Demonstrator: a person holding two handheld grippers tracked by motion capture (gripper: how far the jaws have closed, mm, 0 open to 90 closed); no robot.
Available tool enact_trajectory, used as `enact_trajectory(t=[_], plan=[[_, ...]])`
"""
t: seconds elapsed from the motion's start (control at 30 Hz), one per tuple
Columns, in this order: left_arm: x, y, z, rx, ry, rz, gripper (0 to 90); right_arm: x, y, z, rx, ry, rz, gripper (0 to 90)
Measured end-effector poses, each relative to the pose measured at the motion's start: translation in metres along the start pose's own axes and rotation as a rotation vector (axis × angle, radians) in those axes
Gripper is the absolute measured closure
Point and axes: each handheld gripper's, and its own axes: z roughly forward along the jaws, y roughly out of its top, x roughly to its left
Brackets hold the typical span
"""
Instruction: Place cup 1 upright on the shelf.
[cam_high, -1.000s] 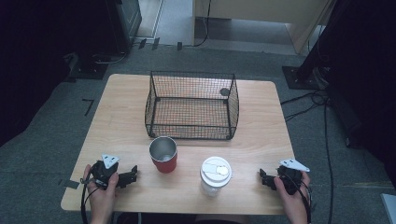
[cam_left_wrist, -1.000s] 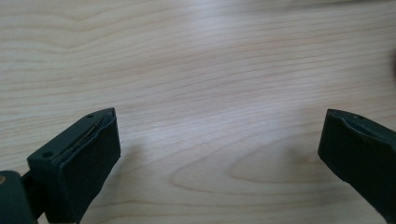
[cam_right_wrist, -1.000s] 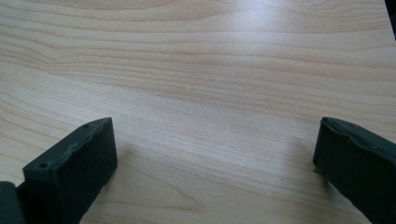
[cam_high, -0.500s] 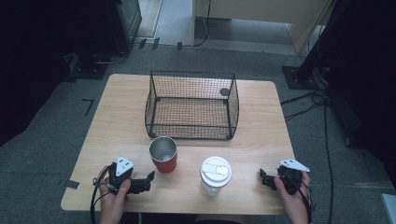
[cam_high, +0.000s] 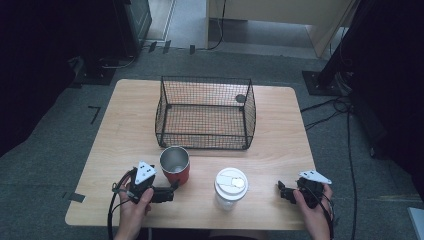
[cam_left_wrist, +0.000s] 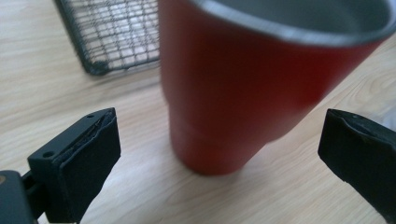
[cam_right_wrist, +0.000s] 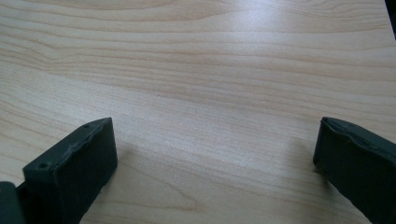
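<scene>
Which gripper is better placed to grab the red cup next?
Left. The left gripper is at the red cup, jaws open either side of it. The right gripper sits beyond the white lidded cup.

Pale matt wood table (cam_right_wrist: 210, 70) — black wire-mesh basket (cam_high: 205, 112) — metal-lined red cup (cam_left_wrist: 243, 84)

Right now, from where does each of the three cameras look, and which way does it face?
High view: above the person's side, facing forward and down on the wooden table; both hands show, the left gripper and right gripper.
Left gripper view: on the left gripper, facing the red metal cup between open jaws.
Right gripper view: on the right gripper, facing bare wood between open jaws.
Shared: the high and left gripper views both show the cup and the black wire basket.
</scene>
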Motion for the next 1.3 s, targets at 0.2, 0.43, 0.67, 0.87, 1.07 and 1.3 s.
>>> enact_trajectory(t=[0.2,0.43,0.67,0.87,1.07,1.3], plan=[[-0.008,0.008,0.006,-0.028,-0.023,0.024,0.0,0.000,0.000,0.000,0.000,0.000,0.001,0.0],[-0.014,0.014,0.019,-0.040,-0.001,0.029,0.1,0.000,0.000,0.000,0.000,0.000,0.001,0.0],[-0.015,0.019,0.028,-0.045,0.022,0.045,0.1,0.000,0.000,0.000,0.000,0.000,0.001,0.0],[-0.015,0.023,0.034,-0.070,0.044,0.045,6.3,0.000,0.000,0.000,0.000,0.000,0.000,0.0],[-0.016,0.024,0.035,-0.088,0.059,0.041,7.2,0.000,0.000,0.000,0.000,0.000,0.001,0.0],[-0.017,0.028,0.031,-0.148,0.050,0.053,7.4,0.000,0.000,0.000,0.000,0.000,0.001,0.0]])
